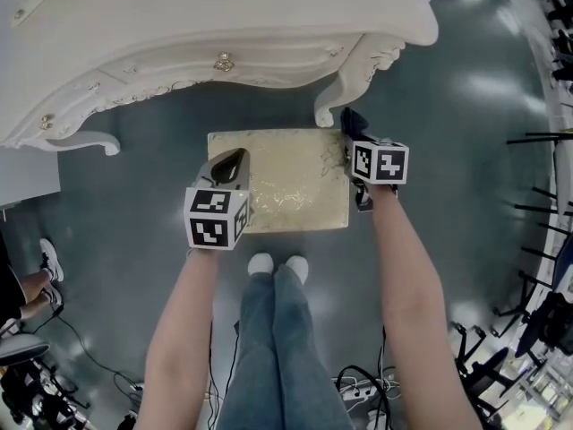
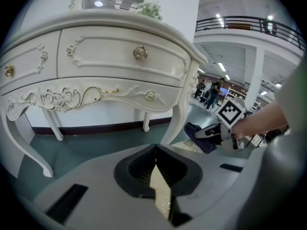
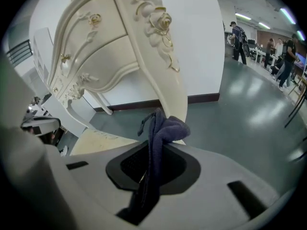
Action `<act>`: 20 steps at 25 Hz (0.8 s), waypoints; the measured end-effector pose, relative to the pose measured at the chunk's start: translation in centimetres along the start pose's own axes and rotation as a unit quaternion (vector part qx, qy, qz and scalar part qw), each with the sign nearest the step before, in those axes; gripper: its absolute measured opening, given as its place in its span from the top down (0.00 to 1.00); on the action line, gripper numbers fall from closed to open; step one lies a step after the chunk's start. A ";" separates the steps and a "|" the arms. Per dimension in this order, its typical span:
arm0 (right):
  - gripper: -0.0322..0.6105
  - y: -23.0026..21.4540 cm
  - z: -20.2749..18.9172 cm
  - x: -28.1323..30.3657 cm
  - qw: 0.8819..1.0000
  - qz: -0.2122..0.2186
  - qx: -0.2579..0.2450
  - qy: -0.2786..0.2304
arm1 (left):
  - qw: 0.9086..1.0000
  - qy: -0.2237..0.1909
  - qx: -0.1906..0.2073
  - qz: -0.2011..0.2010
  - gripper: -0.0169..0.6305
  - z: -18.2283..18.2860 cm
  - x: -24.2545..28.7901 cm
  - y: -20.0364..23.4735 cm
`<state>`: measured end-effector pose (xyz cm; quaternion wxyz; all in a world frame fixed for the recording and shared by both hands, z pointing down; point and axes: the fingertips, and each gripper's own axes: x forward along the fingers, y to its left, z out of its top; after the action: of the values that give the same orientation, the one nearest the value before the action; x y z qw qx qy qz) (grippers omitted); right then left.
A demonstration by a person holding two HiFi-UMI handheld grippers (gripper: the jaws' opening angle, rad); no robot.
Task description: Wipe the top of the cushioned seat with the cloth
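Apparently the wiping is barely begun: the cloth (image 3: 160,128) is clamped in the closed jaws of the right gripper (image 3: 152,164) at the far right corner of the cushioned seat (image 1: 286,186), while the left gripper (image 2: 156,159), jaws together and empty, is held over its left side

Head view looks steeply down; both gripper views, low, face the dresser (image 2: 96,56).

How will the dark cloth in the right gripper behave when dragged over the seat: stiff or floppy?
Probably floppy: the cloth bunches in limp folds at the right gripper. Likely light too, and its towel-like nap should drag rather than slide on the cushioned seat.
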<state>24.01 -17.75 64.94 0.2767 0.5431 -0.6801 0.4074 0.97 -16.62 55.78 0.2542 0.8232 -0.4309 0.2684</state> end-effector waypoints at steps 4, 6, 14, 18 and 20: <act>0.89 -0.5 -0.3 1.3 1.000 -0.003 -0.002 0.015 | 1.000 0.002 0.005 -0.003 0.97 -0.4 0.3 0.0; 0.89 -0.5 -0.5 1.6 1.000 0.000 0.008 0.017 | 1.000 0.003 0.006 -0.004 0.97 -0.7 0.3 0.1; 0.89 0.6 0.1 2.1 0.999 0.003 0.023 0.024 | 1.000 0.001 -0.011 0.008 0.97 -0.9 0.1 2.0; 0.89 2.3 0.4 2.6 0.999 0.010 0.004 0.037 | 1.000 0.004 -0.013 0.009 0.97 -1.2 -0.4 2.6; 0.89 3.2 0.6 2.8 0.999 0.011 -0.004 0.041 | 1.000 0.004 -0.016 0.011 0.97 -1.2 -0.6 3.1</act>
<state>20.22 -19.47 66.14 0.3021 0.5175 -0.6759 0.4291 -2.24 -17.01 56.83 0.2655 0.8133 -0.4433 0.2675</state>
